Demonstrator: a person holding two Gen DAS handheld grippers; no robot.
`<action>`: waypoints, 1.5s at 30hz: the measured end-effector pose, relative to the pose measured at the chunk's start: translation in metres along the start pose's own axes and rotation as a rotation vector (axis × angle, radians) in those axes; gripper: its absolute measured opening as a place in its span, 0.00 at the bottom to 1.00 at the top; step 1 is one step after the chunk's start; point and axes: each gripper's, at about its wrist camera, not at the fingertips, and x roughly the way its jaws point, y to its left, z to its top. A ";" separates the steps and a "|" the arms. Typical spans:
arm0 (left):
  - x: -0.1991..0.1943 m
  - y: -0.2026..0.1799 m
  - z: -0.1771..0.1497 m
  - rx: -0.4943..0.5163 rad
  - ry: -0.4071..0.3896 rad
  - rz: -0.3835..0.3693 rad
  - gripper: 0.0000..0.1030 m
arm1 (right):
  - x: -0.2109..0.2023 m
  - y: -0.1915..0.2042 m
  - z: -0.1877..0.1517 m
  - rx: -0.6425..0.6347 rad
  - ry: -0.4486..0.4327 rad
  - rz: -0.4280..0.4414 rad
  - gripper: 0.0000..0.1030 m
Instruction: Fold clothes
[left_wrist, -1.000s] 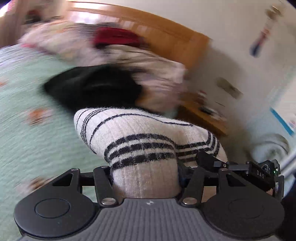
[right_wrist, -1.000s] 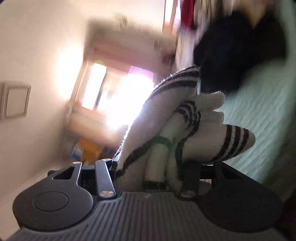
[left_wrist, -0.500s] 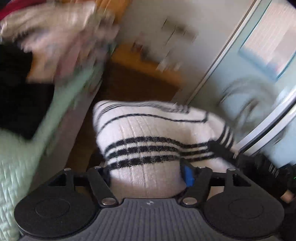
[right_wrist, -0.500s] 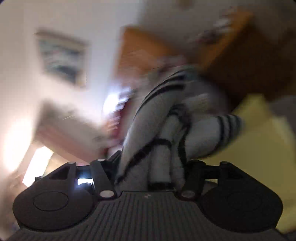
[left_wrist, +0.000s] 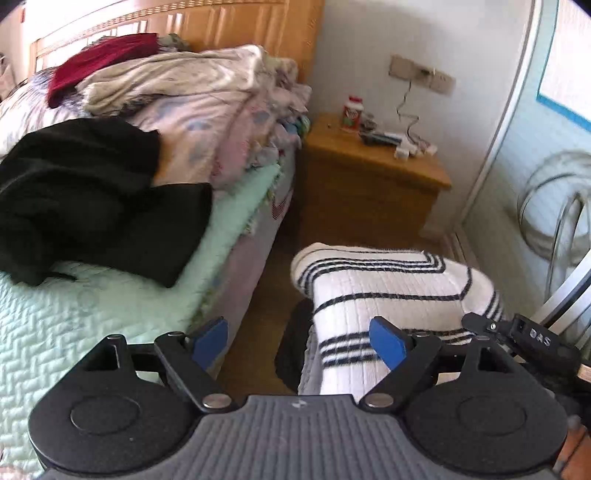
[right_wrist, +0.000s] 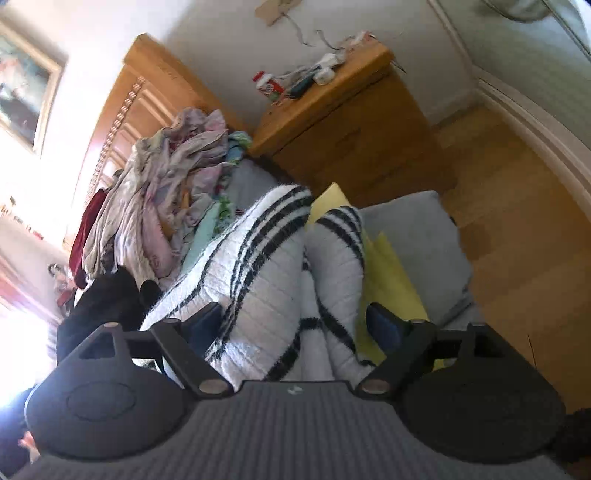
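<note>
in the left wrist view, at nine o'clock, the bed (left_wrist: 74, 332) has a pale green quilt, and its side edge runs from seven o'clock up toward twelve. a black garment (left_wrist: 85, 199) lies crumpled on the quilt, near that edge. behind it at eleven o'clock is a heap of bedding (left_wrist: 207, 96) with a dark red cloth (left_wrist: 96, 62) on top, up against the wooden headboard (left_wrist: 236, 18). between the bed edge and the nightstand (left_wrist: 369, 184) at one o'clock there is a narrow strip of bare wood floor (left_wrist: 258, 314). a small bottle (left_wrist: 351, 112) stands on the nightstand.

the left gripper (left_wrist: 299, 341) is released: its blue pads are spread wide. the left pad hangs over the bed edge with air around it. the white sweater with black stripes (left_wrist: 388, 288) sits folded at five o'clock, off the bed, and the right pad lies in front of it. the sweater is not pinched between them. the tip of the other tool shows at four o'clock, just beside the sweater.

in the right wrist view the room looks tipped. the black garment (right_wrist: 99, 306) is at nine o'clock, the bedding heap (right_wrist: 166, 192) at ten. the right gripper (right_wrist: 295, 325) has its pads wide apart too, with the striped sweater (right_wrist: 266, 266) bunched in the gap. the pads do not squeeze it, so it is let go. the sweater rests on a yellow cloth (right_wrist: 388, 273) over a grey cushion (right_wrist: 417, 240). at three o'clock the wood floor (right_wrist: 517, 221) is wide and bare up to the white wall edge.
</note>
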 end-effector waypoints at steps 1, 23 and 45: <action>-0.010 0.006 -0.004 -0.008 0.003 -0.004 0.85 | -0.012 -0.002 0.001 0.010 -0.019 -0.020 0.83; -0.166 0.100 -0.113 -0.160 0.060 0.217 0.95 | -0.075 0.093 -0.040 -0.175 0.033 0.079 0.87; -0.291 0.241 -0.272 -0.533 0.129 0.635 0.99 | -0.091 0.282 -0.298 -0.771 0.688 0.541 0.88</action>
